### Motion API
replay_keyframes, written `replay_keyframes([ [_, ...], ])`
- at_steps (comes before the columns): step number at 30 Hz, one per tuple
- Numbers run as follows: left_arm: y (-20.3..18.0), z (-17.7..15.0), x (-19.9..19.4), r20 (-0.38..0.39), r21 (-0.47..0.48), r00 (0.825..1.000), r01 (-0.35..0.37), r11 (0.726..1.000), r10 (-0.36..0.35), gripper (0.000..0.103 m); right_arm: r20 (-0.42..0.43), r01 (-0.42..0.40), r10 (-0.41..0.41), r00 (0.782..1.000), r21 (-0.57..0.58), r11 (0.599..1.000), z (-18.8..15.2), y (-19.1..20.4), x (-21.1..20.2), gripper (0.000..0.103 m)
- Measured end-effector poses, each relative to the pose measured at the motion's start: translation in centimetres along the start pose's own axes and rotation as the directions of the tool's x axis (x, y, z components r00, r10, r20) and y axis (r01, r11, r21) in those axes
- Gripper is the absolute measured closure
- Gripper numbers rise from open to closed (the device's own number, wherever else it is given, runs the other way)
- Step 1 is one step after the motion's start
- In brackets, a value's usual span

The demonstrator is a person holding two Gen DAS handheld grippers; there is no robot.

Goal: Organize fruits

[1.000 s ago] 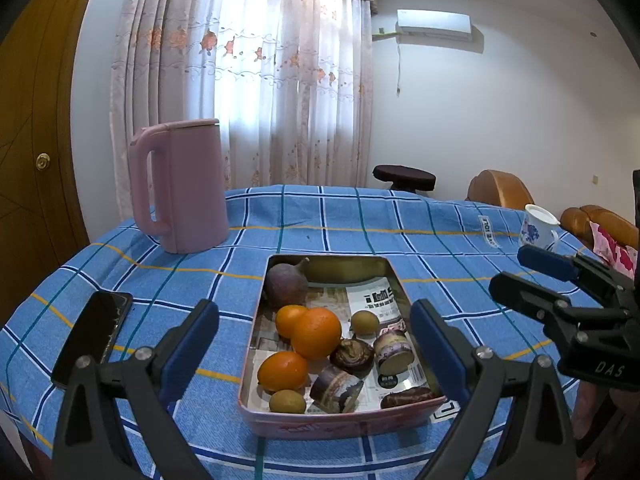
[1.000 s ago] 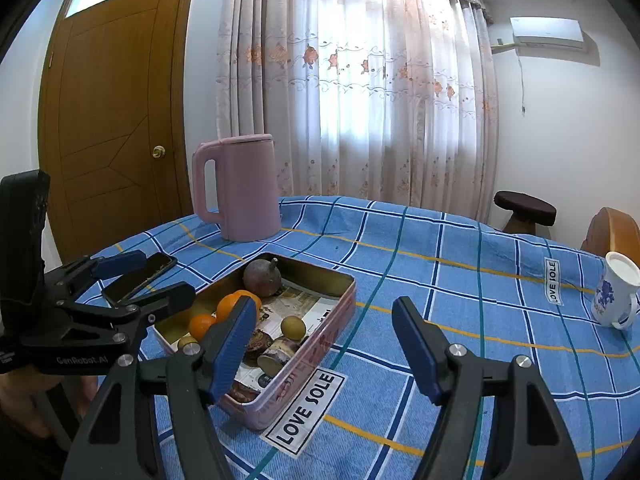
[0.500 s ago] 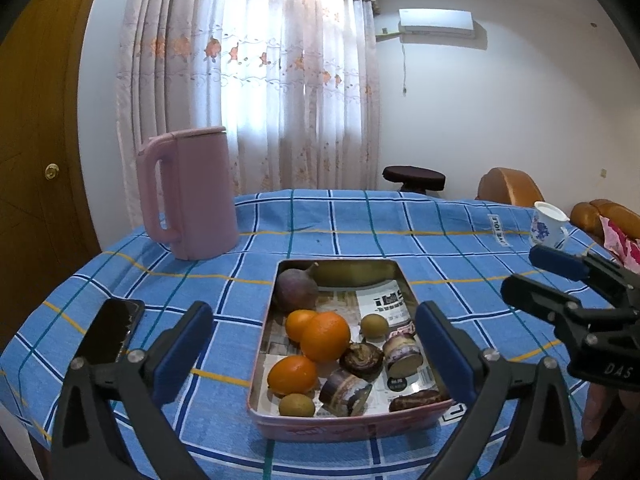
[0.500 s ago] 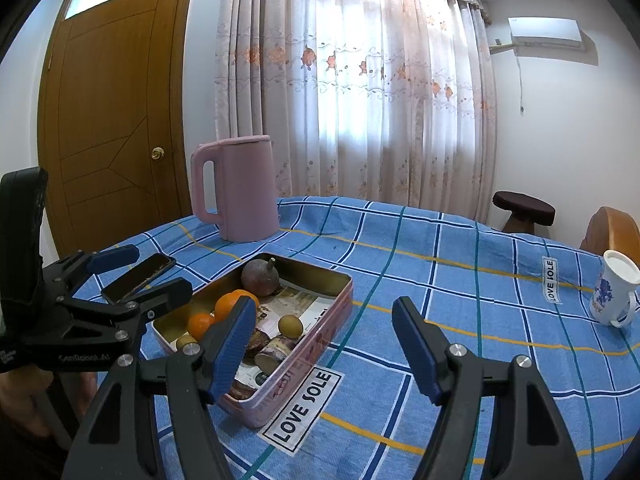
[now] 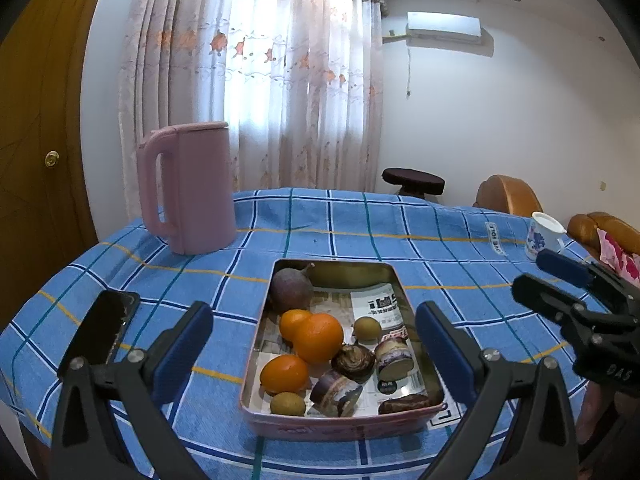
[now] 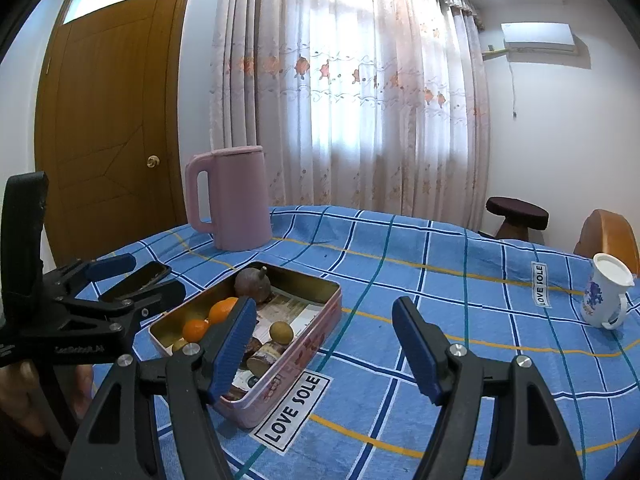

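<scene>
A pink tin [image 5: 344,426] on the blue checked cloth holds a purple round fruit [image 5: 290,290], three oranges [image 5: 318,336], two small green-brown fruits [image 5: 367,328] and several wrapped cakes [image 5: 394,358]. A long yellow-green fruit [image 5: 348,274] lies along its far wall. My left gripper [image 5: 314,320] hovers wide open before the tin's near end, holding nothing. My right gripper [image 6: 324,312] stands open and empty, to the right of the tin [image 6: 304,344], above the cloth. Each gripper shows in the other's view: the right gripper [image 5: 534,272], the left gripper [image 6: 150,278].
A pink kettle [image 5: 188,188] stands at the back left. A black phone [image 5: 100,332] lies left of the tin. A white flowered mug [image 6: 606,296] sits far right. A stool [image 6: 518,214] and brown chairs stand beyond the table. A hand [image 6: 24,380] holds the left gripper.
The left gripper's jaws have spread slightly wider. Both grippers and the fruits otherwise stay where they were.
</scene>
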State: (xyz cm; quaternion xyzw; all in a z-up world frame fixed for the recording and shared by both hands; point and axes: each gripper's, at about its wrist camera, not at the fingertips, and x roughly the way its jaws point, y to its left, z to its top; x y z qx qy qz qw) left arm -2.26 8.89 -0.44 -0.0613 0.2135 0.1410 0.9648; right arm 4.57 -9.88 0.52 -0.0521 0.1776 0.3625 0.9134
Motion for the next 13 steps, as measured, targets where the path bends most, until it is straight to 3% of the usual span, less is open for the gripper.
replay_keyframes([
  [5,-0.1,-0.1,0.3,-0.004,0.011,1.0,-0.026,1.0,0.026,0.0,0.002,0.0,0.0,1.0,0.002,1.0,-0.2,-0.1,-0.1,0.031],
  [13,-0.5,-0.3,0.2,-0.005,0.02,1.0,0.003,1.0,-0.003,0.0,-0.024,0.034,-0.034,0.999,0.008,0.999,-0.7,-1.4,-0.1,0.031],
])
